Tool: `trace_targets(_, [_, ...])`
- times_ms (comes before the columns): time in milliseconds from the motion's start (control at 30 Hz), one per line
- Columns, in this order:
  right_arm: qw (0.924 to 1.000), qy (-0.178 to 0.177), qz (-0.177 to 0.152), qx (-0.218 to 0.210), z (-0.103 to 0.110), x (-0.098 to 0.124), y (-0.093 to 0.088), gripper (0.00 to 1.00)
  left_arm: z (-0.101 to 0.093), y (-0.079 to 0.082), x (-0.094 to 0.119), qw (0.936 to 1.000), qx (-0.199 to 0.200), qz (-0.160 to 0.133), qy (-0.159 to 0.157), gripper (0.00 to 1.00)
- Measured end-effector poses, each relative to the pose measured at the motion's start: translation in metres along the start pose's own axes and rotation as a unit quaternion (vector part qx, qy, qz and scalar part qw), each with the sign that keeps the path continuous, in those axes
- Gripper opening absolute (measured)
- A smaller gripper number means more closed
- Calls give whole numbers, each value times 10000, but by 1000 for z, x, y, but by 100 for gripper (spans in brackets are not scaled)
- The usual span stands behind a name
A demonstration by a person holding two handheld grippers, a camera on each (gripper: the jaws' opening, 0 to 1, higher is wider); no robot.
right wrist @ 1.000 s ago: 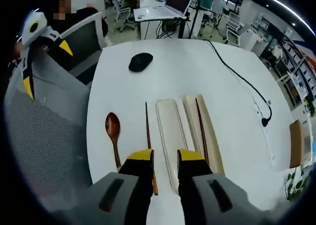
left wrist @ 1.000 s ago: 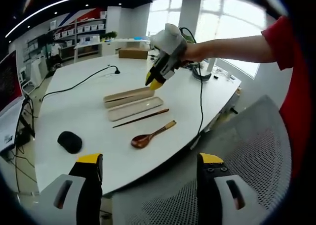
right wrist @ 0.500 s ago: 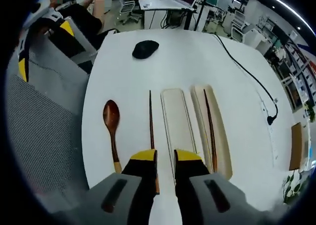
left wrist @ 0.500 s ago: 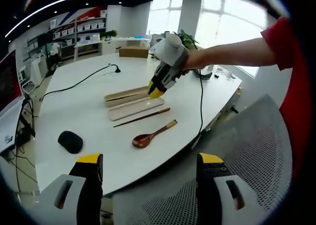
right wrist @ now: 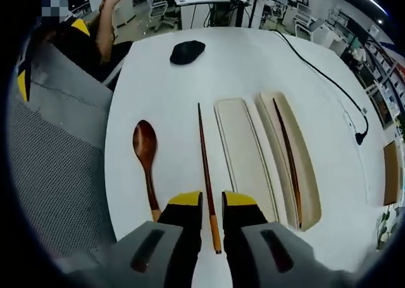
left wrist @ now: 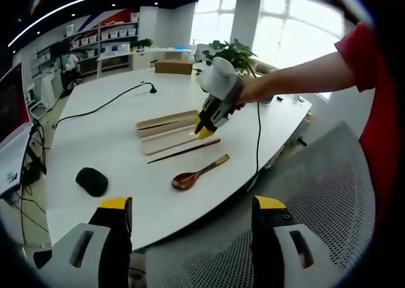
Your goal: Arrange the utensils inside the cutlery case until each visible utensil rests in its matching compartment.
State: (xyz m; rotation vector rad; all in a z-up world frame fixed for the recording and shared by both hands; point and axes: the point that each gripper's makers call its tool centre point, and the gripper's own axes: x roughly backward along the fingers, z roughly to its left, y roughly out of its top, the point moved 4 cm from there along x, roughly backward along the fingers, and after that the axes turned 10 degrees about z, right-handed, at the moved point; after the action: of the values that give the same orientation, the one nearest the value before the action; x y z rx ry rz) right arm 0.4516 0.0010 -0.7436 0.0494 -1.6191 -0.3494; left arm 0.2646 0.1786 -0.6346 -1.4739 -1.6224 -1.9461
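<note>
The right gripper (right wrist: 212, 202) has its jaws open by a narrow gap, one on each side of the near end of a loose chopstick (right wrist: 205, 158), and it holds nothing. This chopstick lies on the table (right wrist: 247, 66) between the spoon (right wrist: 146, 155) on the left and the lid (right wrist: 243, 155) on the right. Further right is the case (right wrist: 304, 168), with a second chopstick (right wrist: 288, 155) already inside.

The left gripper (left wrist: 187, 207) is wide open and empty, well apart from the utensils.

The step seems to be picking up the loose chopstick. The next move calls for closing on its end, then carrying it into the case beside its pair.
</note>
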Motion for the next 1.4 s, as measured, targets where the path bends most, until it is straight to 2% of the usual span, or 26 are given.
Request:
trace_targets(267, [9999, 43, 159, 0, 2, -12, -8, 8, -2, 1, 2, 10000, 30, -27, 4, 78])
trace_targets(800, [9991, 50, 399, 157, 5, -28, -8, 8, 2, 2, 2, 9999, 74, -49, 47, 77])
trace_targets(1400, [9980, 127, 561, 252, 6, -35, -8, 7, 5, 3, 1, 9999, 106, -71, 71, 77])
